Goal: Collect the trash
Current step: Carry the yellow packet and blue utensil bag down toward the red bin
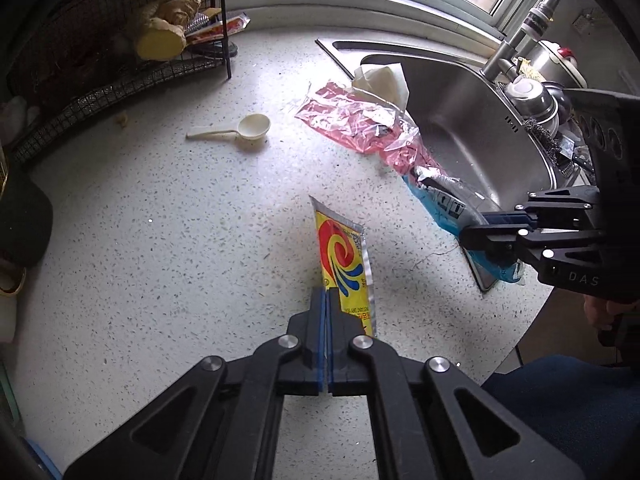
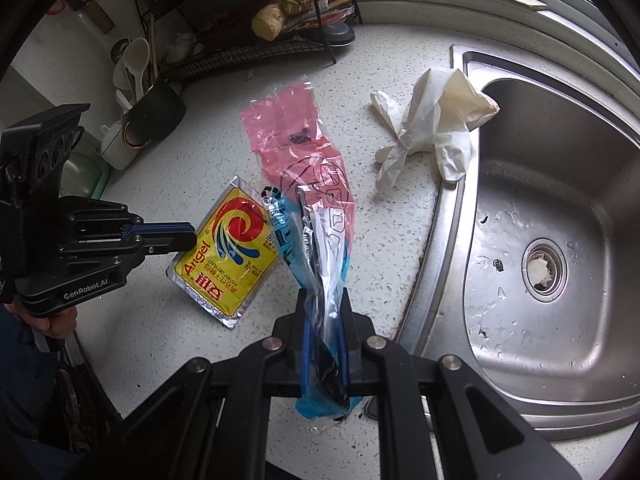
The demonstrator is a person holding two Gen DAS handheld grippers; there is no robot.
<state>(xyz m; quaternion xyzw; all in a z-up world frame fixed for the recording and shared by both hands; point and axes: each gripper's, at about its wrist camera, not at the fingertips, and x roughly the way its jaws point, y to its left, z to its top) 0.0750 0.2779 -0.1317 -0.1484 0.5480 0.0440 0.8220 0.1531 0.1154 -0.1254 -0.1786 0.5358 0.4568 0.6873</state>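
Left hand-held gripper (image 1: 327,300) clamps yeast packet (image 1: 346,258); right hand-held gripper (image 2: 324,312) clamps blue-pink wrapper (image 2: 316,240) (beside sink rim (image 2: 444,240)).

The yeast packet (image 2: 226,254) is yellow with a red and blue swirl, red lettering and silver edges. At one o'clock from it lies the plastic bag (image 2: 308,184), translucent pink with black line drawings at its far end and clear with bright blue at its near end. The desk (image 1: 160,220) is white flecked with grey, the glove (image 2: 428,128) milky white with a tan-stained cuff, the spoon (image 1: 240,130) cream, and both claws' pads (image 1: 322,336) are blue on black.
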